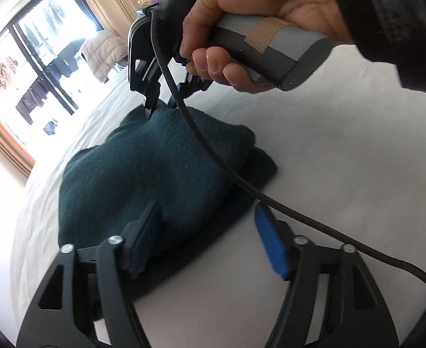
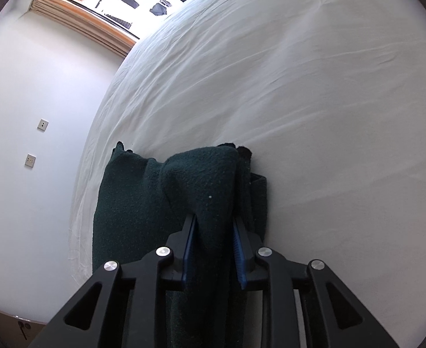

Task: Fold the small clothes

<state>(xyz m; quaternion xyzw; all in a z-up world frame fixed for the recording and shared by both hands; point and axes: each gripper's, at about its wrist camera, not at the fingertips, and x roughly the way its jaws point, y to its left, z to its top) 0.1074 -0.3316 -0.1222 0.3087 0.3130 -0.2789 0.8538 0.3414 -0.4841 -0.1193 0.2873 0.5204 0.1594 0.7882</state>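
The near end of the dark green garment (image 2: 143, 203) runs under the right gripper (image 2: 214, 249) and out of sight, and its far edges are bunched, so its shape is unclear. The garment lies folded on the white bed sheet (image 2: 314, 101), near the sheet's window-side edge. The right gripper's pads pinch a raised fold of it. The left gripper (image 1: 210, 242) stands apart over the garment's near edge, gripping nothing
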